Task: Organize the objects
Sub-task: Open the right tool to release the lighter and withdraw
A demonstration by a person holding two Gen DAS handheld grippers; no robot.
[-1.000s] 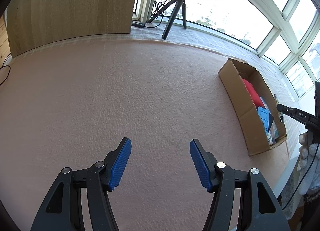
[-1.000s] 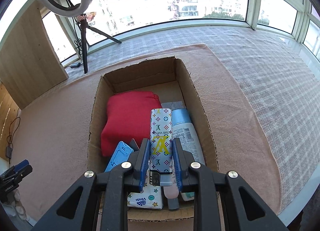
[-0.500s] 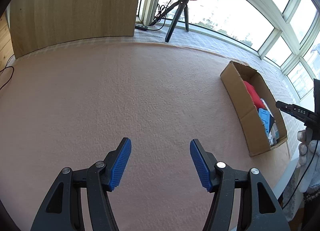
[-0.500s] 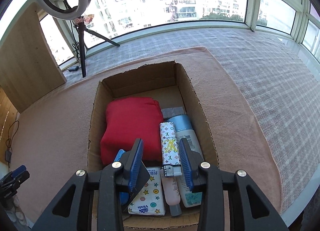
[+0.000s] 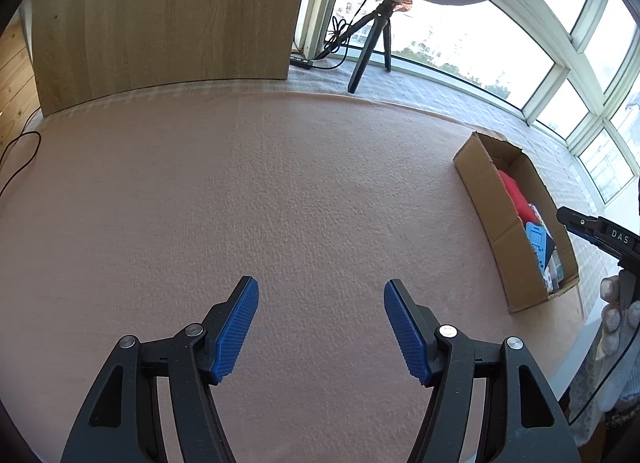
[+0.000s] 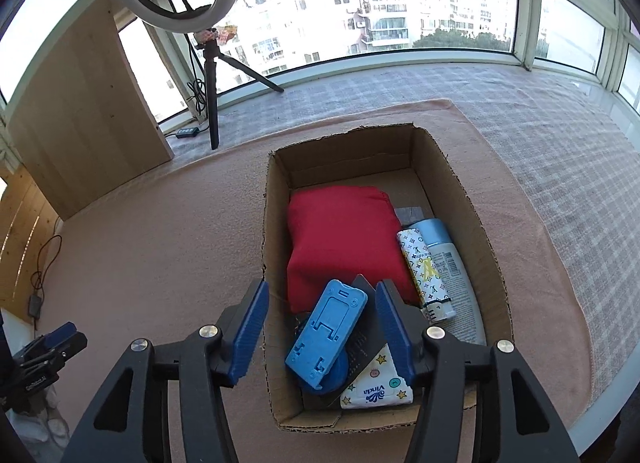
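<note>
A cardboard box (image 6: 456, 187) sits on the pink mat. Inside lie a red folded cloth (image 6: 340, 235), a white patterned tube (image 6: 426, 275), a pale blue-capped bottle (image 6: 452, 263), a blue phone stand (image 6: 326, 331), a black card and a Vinda tissue pack (image 6: 376, 393). My right gripper (image 6: 320, 331) hangs open above the box's near end, holding nothing. My left gripper (image 5: 320, 327) is open over bare mat, well left of the box (image 5: 486, 199). The right gripper's black body (image 5: 596, 233) shows at that view's right edge.
A ring light on a tripod (image 6: 208, 75) stands by the window, with a wooden panel (image 6: 76, 103) to its left. Cables (image 6: 40, 275) trail at the mat's left edge. A checked cloth (image 6: 540, 123) covers the surface beyond the mat.
My right gripper let go of the patterned tube, which now lies in the box beside the bottle. The gripper opened wide and drew back and left. The left gripper barely moved.
</note>
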